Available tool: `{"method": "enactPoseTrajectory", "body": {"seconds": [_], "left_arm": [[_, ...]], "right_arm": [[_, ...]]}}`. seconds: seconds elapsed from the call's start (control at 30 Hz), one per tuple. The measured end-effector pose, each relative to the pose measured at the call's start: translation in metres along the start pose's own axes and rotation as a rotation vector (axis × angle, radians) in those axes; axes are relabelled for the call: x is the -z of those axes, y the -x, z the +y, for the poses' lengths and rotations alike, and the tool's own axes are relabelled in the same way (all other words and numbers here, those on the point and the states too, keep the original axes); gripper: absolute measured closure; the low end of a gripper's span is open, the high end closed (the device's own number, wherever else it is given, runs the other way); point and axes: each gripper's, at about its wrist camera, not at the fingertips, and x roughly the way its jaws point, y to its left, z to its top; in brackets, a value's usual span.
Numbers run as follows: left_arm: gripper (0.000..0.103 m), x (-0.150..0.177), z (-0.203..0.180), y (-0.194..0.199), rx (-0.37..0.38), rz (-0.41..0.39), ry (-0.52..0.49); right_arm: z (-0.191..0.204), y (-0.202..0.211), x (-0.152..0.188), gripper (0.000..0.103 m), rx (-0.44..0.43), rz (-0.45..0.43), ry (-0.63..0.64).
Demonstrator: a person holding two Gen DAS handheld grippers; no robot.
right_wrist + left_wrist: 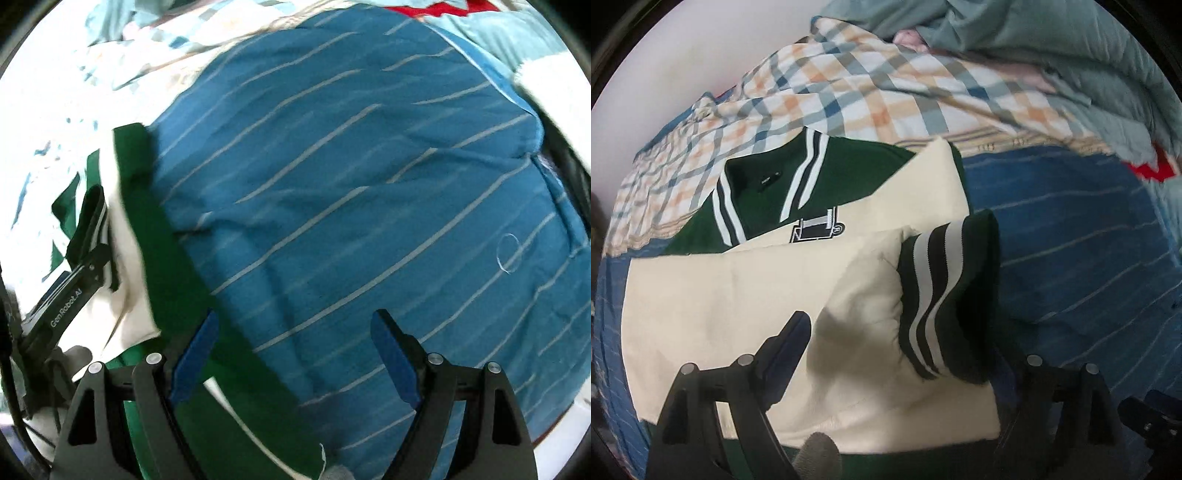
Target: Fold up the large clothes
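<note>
A green and cream varsity jacket [827,192] lies on the bed with both cream sleeves folded across its body. The near sleeve ends in a dark cuff with white stripes [945,295]. My left gripper [894,336] is open just above that sleeve; its left finger [790,343] shows, and the right finger is hidden behind the cuff. My right gripper [295,339] is open and empty over the blue sheet, beside the jacket's green edge [166,258]. The left gripper [74,280] also shows in the right wrist view.
A blue striped sheet [369,184] covers the bed to the right. A plaid blanket [849,92] and a grey-green quilt [1052,55] lie bunched at the back. A red item [1152,170] sits at the far right. A white wall stands behind.
</note>
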Motion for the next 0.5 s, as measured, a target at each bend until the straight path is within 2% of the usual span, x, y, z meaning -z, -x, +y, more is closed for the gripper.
{"method": "enactPoseTrajectory", "body": {"seconds": [0.13, 0.23, 0.33, 0.4, 0.47, 0.5], "left_arm": [[0.016, 0.005, 0.025, 0.026, 0.007, -0.021, 0.084], [0.016, 0.021, 0.059, 0.053, -0.007, -0.04, 0.185], [0.016, 0.046, 0.099, 0.078, -0.079, -0.043, 0.266], [0.016, 0.058, 0.12, 0.084, -0.127, -0.018, 0.302], [0.016, 0.069, 0.146, 0.086, -0.165, 0.013, 0.35], [0.016, 0.072, 0.16, 0.088, -0.21, 0.011, 0.367]], "right_arm": [[0.015, 0.022, 0.01, 0.017, -0.048, -0.01, 0.051], [0.035, 0.036, 0.007, 0.017, -0.144, -0.007, 0.079], [0.061, 0.036, -0.003, 0.017, -0.232, 0.014, 0.096], [0.085, 0.027, -0.011, 0.017, -0.29, 0.042, 0.113], [0.114, 0.015, -0.019, 0.017, -0.311, 0.062, 0.149], [0.125, 0.011, -0.021, 0.017, -0.312, 0.062, 0.16]]}}
